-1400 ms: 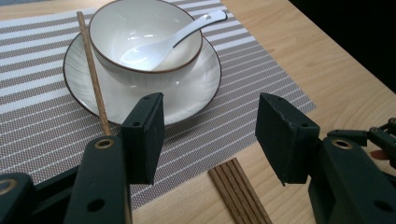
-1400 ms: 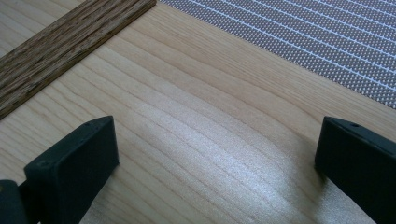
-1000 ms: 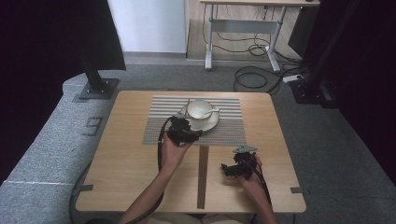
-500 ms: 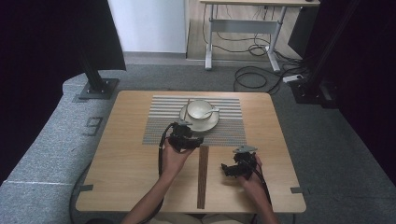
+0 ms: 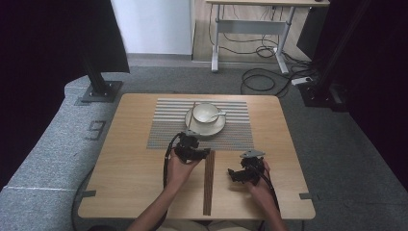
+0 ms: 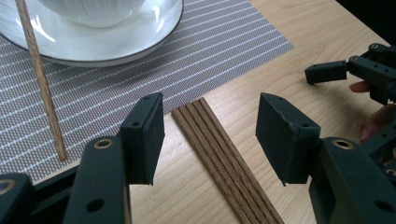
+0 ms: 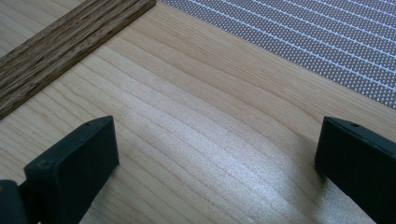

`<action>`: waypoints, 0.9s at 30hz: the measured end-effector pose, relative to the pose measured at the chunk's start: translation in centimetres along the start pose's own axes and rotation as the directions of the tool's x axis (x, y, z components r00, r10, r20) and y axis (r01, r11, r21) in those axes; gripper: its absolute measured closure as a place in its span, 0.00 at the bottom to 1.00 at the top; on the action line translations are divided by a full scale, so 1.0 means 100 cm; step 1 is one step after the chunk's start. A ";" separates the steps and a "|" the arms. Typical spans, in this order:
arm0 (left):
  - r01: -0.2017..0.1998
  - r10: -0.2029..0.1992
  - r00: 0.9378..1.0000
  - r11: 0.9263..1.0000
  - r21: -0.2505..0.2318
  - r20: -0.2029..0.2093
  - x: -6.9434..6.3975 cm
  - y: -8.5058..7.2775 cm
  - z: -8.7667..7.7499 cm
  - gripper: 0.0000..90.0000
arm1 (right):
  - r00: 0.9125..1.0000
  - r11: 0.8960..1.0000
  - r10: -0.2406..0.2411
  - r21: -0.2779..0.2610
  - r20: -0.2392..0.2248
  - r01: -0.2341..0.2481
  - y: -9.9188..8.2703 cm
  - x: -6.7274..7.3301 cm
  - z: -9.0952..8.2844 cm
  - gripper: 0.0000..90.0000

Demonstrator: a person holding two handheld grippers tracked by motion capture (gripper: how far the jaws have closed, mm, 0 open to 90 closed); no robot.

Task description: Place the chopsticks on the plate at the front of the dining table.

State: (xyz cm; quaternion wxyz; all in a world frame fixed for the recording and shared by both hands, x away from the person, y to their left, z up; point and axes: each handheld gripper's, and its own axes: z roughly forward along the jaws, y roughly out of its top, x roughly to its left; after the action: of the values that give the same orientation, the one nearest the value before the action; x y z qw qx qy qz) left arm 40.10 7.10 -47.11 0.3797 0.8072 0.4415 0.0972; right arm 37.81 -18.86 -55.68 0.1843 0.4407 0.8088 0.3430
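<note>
While both claws gape wide, the left claw (image 6: 210, 140) straddles unmarked chopsticks (image 6: 219, 154) (right claw (image 7: 215, 172) over bare table (image 7: 196, 121))

We see the light wooden table (image 5: 125, 192) evenly lit from above in the high view, while the room to either side of it falls into near-black, and the grey carpet behind it stays dim. Shadows on the table are soft and short. The high view is slightly soft, with small details grainy. In the left gripper view, the white porcelain saucer (image 6: 140, 42) carries bright streaks of glare on its rim, and the grey striped placemat (image 6: 224, 51) beside it is crisp, while the black jaws nearest the lens blur a little. In the right gripper view, a pale sheen lies across the wood grain, and the near jaws look soft-edged.
</note>
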 end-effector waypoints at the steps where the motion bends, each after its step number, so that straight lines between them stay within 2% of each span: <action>1: 0.000 0.000 1.000 1.000 0.000 0.000 0.000 0.000 0.000 0.47 | 1.000 1.000 0.000 0.000 0.000 0.000 0.000 0.000 0.000 0.00; 14: -0.013 0.013 1.000 1.000 0.027 -0.004 -0.002 -0.015 0.005 0.47 | 1.000 1.000 0.000 -0.001 -0.001 0.000 0.000 0.000 0.000 0.00; 27: -0.038 0.038 0.999 0.998 0.045 -0.009 -0.006 -0.024 0.005 0.47 | 1.000 1.000 0.000 -0.002 -0.001 0.000 0.000 0.000 0.000 0.00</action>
State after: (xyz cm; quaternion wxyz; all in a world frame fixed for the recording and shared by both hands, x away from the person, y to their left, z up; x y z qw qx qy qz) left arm 38.48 7.13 -49.04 0.3573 0.8232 0.4301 0.0984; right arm 37.81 -18.86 -55.68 0.1842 0.4402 0.8088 0.3437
